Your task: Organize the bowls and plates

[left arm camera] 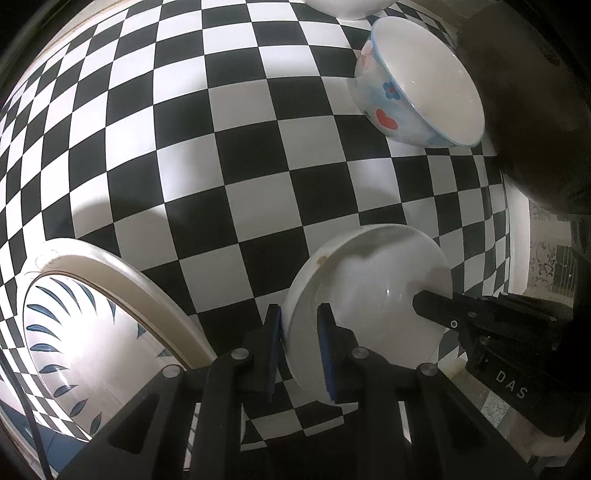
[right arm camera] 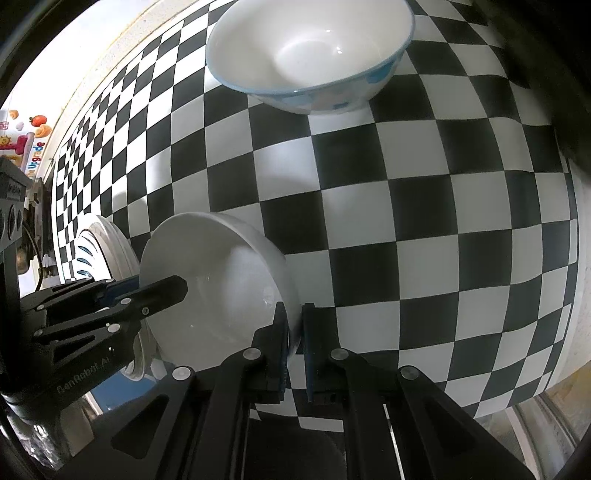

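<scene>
Both claws grip one plain white bowl by opposite sides of its rim. The left claw [left arm camera: 300, 347] is narrowed onto the rim, one blue pad outside the wall, the other inside. The right claw [right arm camera: 294, 345] pinches the far rim the same way, nearly closed, with only the thin wall between its pads.

The white bowl [left arm camera: 373, 291] sits directly ahead of each claw, between the two, over the checkered counter [left arm camera: 236, 155]. It looks tilted, its opening turned toward the right claw in the left wrist view. Whether its base is clear of the counter cannot be told.

Key relation: the stack of leaf-pattern plates [left arm camera: 92, 328] lies just beside the left claw on its outer side, so the left hand is nearer to it. In the right wrist view the stack shows behind the bowl and the left claw. The flower-pattern bowl [left arm camera: 417, 85] stands well ahead of both claws, further across the counter, slightly toward the right claw's side. Another white bowl [left arm camera: 347, 7] is only partly visible at the top edge, beyond it.

Judgement: a two-handed carry is under way. Destination not settled; nesting into the flower-pattern bowl seems plausible.

Bowl appearance: glossy white, shallow, thin rim, with a small brownish mark near the rim.
</scene>
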`<state>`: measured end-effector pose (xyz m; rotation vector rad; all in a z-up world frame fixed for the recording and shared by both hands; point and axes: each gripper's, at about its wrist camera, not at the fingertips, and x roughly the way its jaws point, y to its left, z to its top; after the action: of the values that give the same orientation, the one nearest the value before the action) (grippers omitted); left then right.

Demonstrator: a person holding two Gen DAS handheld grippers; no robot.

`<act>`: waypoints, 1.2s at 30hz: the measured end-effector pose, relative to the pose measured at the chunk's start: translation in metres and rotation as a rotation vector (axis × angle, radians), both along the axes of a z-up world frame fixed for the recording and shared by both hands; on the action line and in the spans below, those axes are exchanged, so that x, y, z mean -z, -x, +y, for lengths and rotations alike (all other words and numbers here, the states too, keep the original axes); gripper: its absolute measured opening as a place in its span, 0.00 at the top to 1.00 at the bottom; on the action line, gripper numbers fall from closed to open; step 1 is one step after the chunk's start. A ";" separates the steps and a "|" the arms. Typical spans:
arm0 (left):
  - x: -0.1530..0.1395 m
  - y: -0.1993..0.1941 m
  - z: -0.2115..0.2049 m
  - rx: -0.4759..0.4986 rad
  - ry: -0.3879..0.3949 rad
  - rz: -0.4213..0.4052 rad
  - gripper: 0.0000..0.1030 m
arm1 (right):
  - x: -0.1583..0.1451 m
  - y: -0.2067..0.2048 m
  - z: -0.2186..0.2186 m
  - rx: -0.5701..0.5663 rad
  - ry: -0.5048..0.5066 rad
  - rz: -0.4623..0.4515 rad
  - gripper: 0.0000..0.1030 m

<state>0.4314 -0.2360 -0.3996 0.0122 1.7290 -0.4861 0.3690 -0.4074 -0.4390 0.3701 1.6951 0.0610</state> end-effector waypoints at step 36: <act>0.003 -0.122 -0.067 -0.107 0.090 0.003 0.87 | -0.025 -0.169 -0.074 -0.141 0.260 -0.050 0.86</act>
<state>0.5537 -0.3032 -0.4025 -0.1447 1.6997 -0.4844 0.5382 -0.4818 -0.4142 0.0545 1.6537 -0.0461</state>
